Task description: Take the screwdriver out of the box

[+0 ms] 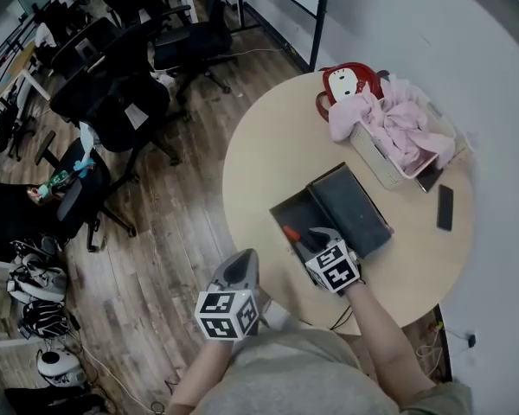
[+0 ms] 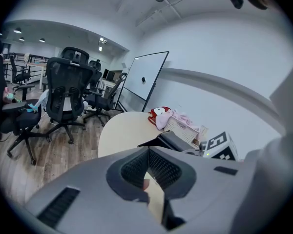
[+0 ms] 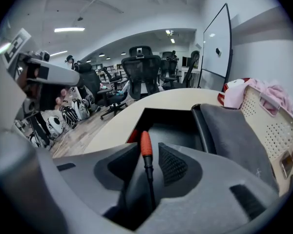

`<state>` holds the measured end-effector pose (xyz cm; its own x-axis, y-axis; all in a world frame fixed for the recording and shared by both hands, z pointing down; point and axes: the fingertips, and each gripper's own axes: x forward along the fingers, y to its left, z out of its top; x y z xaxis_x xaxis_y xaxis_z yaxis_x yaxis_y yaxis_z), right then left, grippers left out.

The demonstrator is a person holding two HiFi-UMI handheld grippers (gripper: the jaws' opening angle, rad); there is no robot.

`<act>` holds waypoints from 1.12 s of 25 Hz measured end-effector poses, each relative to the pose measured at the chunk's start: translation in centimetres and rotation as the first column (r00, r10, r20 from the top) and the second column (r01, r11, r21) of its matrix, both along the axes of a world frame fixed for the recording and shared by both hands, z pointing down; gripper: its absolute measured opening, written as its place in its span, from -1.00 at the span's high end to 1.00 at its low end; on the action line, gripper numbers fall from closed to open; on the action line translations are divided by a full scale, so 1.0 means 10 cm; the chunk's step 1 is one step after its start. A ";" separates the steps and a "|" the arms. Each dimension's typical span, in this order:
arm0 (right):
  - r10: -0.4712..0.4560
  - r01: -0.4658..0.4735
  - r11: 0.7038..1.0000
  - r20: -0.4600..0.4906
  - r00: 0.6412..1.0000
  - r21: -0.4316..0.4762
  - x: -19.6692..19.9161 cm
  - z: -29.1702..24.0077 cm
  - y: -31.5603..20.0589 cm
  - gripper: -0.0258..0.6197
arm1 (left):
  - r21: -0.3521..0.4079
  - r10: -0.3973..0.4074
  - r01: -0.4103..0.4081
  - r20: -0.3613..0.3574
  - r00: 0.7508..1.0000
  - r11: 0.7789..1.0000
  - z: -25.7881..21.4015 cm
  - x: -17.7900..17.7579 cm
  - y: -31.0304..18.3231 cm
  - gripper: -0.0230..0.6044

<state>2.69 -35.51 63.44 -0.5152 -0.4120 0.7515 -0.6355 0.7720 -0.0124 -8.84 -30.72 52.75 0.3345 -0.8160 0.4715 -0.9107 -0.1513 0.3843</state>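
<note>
Probably an office: rows of swivel chairs (image 1: pixel 121 102), a whiteboard (image 2: pixel 144 77) and ceiling strip lights (image 3: pixel 68 29).

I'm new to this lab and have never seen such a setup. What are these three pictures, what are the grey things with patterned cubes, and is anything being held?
There is no robot here: a person holds a two-jaw gripper in each hand, and the cubes are part of them. One camera sits on the person's head and looks down at a round table. The other two ride on the grippers and look along their jaws. On the table are an open black box, a white basket of pink cloth, a red bag and a phone. The left gripper is beside the table, jaws together and empty. The right gripper is at the box. Its jaws are opening, with an orange-handled screwdriver between them, not pressed.
</note>
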 end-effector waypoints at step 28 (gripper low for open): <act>-0.094 0.058 0.979 -0.181 0.979 -0.197 -0.01 0.46 0.05 0.76 | -0.032 -0.028 0.028 0.007 1.000 0.999 0.09 -0.12 -0.18 0.92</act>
<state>2.62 -34.97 68.02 -0.3812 -0.2173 0.8986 -0.5800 0.8131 -0.0495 -10.02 -32.57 53.65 0.3083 -0.8096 0.4995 -0.9170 -0.1132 0.3825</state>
